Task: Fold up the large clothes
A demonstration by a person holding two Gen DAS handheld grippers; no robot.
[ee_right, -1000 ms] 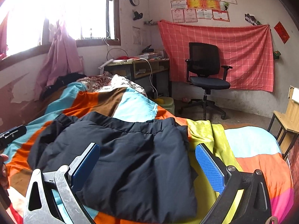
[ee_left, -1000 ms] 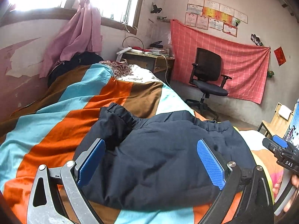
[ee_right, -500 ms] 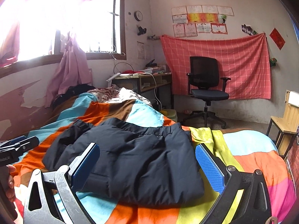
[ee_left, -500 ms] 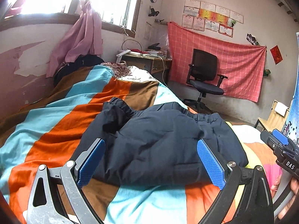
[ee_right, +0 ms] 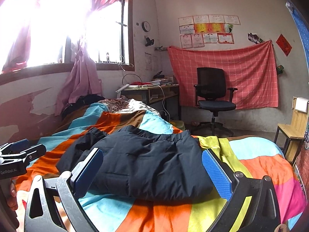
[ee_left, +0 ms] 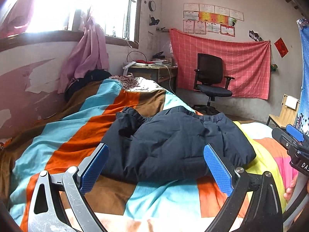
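Striped bedspread (ee_left: 81, 141) carries a dark padded jacket (ee_right: 146, 166), folded compact. Left gripper (ee_left: 156, 171) and right gripper (ee_right: 152, 172) both spread, empty, clear of the cloth; fold likely finished.

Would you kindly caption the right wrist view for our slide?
Open right gripper facing a folded dark navy padded jacket on a colourful striped bedspread.

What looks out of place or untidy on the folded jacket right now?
The dark jacket lies folded on the striped bedspread, but its far left side is untidy: a bunched part with an elastic cuff sticks out past the neat block. Both hand-held grippers are open and clear of it.
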